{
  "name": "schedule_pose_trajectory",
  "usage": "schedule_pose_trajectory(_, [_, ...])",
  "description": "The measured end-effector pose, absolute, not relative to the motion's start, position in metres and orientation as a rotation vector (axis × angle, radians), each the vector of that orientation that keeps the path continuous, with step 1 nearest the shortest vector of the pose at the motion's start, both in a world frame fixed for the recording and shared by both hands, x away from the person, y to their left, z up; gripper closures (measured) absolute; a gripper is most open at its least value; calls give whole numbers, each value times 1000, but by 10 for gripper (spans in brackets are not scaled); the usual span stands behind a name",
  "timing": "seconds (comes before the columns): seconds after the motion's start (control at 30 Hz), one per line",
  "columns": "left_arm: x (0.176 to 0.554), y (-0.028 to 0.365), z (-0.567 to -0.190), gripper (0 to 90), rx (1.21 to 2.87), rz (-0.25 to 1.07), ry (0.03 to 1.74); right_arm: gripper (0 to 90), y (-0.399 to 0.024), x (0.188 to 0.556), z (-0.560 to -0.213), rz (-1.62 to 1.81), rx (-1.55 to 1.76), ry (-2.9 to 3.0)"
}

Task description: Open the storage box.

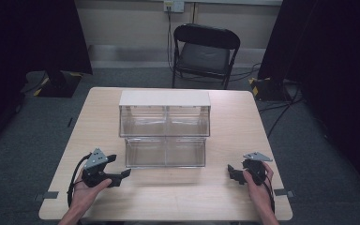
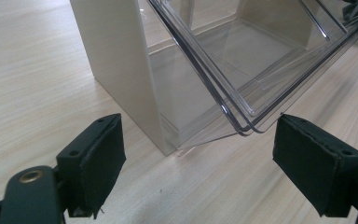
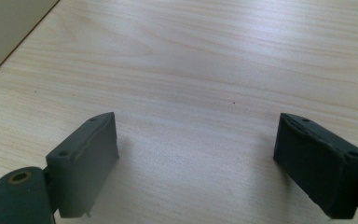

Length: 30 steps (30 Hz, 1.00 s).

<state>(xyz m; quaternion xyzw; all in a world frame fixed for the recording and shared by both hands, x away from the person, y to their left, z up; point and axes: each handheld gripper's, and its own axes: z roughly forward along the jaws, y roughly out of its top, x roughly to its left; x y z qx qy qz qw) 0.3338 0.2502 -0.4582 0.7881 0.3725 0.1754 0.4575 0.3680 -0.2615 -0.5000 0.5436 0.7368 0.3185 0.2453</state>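
Clear bin unit (image 1: 165, 129) sitting mid-table, lower bins (image 2: 256, 60) tilted open and looking empty (nothing loaded yet). Left gripper (image 1: 124, 174) hovering wide near its front-left corner, right gripper (image 1: 231, 170) resting wide toward table's right edge, holding nothing.

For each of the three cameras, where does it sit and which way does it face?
High view: above the person's side, facing forward and down on the table and clear drawer cabinet; both forearms, left claw, right claw show.
Left gripper view: on the left claw, facing the cabinet's corner; open jaws show.
Right gripper view: on the right claw, facing bare tabletop; open jaws show.
Shared: the cabinet, high and left views.
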Motion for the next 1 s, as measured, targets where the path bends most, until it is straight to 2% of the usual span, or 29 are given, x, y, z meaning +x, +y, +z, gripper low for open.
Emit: schedule_pose_trajectory(1.0, [334, 245, -452, 169, 1896, 458, 889, 129, -261, 368, -500, 869, 1483, 2011])
